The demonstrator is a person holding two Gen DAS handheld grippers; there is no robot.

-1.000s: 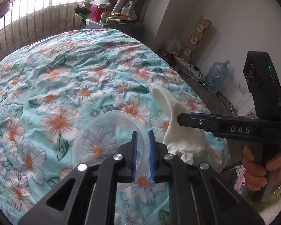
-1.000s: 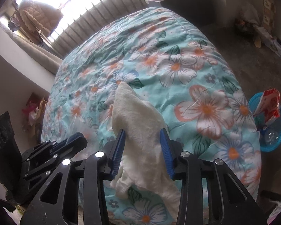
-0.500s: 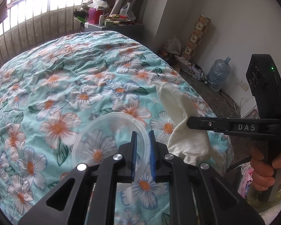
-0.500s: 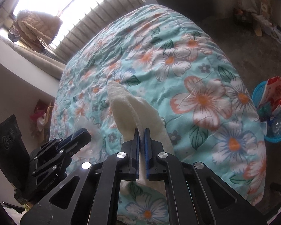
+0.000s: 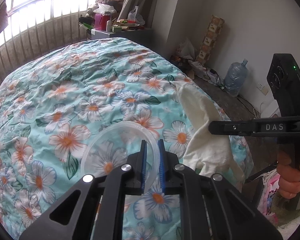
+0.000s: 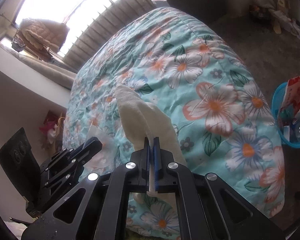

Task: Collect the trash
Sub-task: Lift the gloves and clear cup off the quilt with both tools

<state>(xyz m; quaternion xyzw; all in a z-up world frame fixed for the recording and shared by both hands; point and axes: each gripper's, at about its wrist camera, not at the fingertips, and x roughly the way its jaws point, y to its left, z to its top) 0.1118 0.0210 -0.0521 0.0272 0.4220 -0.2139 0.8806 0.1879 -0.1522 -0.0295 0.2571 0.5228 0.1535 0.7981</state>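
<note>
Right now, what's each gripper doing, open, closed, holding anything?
Left gripper: closed on the rim of the clear plastic lid.
Right gripper: closed on the white cloth.

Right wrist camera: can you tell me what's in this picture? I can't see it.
The right gripper is pinching a white cloth on a flowery blue quilt. A blue bin holding wrappers sits on the floor at right.

A floral quilt covers the bed; a water jug stands by the wall.
</note>
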